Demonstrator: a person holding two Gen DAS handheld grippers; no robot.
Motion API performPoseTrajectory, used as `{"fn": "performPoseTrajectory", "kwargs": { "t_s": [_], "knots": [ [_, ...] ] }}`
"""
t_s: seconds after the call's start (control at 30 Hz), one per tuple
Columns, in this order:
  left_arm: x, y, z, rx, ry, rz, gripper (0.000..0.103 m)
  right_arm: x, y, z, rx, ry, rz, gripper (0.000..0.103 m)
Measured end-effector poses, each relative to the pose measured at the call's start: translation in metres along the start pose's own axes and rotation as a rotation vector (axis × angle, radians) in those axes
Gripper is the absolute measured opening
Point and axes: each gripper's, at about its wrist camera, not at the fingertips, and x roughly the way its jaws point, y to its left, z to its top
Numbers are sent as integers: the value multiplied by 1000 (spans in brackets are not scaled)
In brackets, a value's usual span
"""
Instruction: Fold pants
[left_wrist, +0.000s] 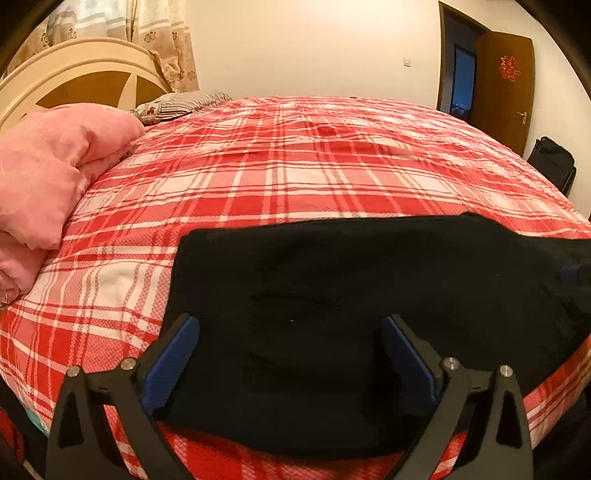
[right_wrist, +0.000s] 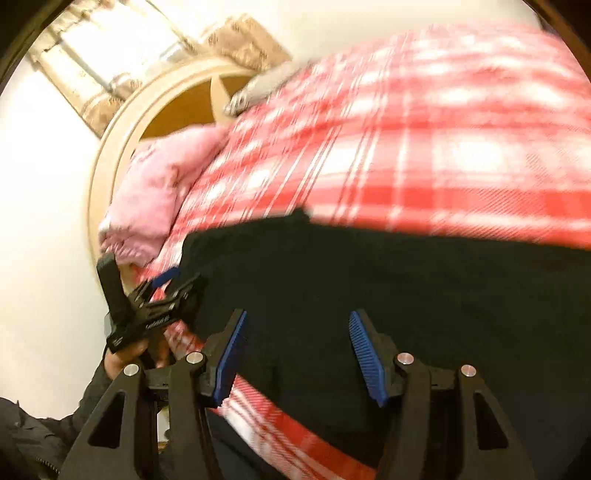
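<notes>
Red-and-white plaid bedcover (left_wrist: 295, 166) fills the left wrist view; the left gripper (left_wrist: 291, 354), jaws spread wide, hovers low over the flat black fabric pants (left_wrist: 369, 295) near the bed's front edge. From the right wrist, the right gripper (right_wrist: 297, 354) also stands apart above the pants (right_wrist: 406, 288), blurred.

Pants (left_wrist: 332, 295) lie on the bed (left_wrist: 295, 166), quilt (left_wrist: 48, 173) to their left.

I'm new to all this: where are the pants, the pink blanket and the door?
pants (left_wrist: 332, 280): left wrist view, middle of black cloth.
pink blanket (left_wrist: 48, 173): left wrist view, bunched top.
door (left_wrist: 502, 92): left wrist view, brown panel.
</notes>
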Motion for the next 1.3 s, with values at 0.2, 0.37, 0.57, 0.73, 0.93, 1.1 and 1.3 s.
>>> {"fn": "performPoseTrajectory", "kwargs": {
  "t_s": [0.2, 0.37, 0.57, 0.73, 0.93, 1.1, 1.3],
  "knots": [
    [-13, -19, 12, 19, -31, -28, 101, -106, -48, 1, 43, -194, -199, 58],
    [-15, -47, 20, 73, -34, -72, 101, -207, -113, -10, 154, -316, -365, 58],
    [-10, -74, 28, 112, -28, -106, 101, -329, -202, -33, 398, -481, -600, 58],
    [-1, -95, 35, 135, -8, -125, 101, -379, -254, -38, 487, -485, -727, 58],
    [3, -117, 45, 166, -8, -145, 101, -381, -296, -26, 530, -403, -585, 58],
    [5, -131, 50, 180, -5, -162, 101, -352, -290, -18, 496, -289, -595, 50],
    [14, -144, 50, 200, 15, -172, 101, -345, -295, -18, 509, -249, -576, 8]
  ]
}}
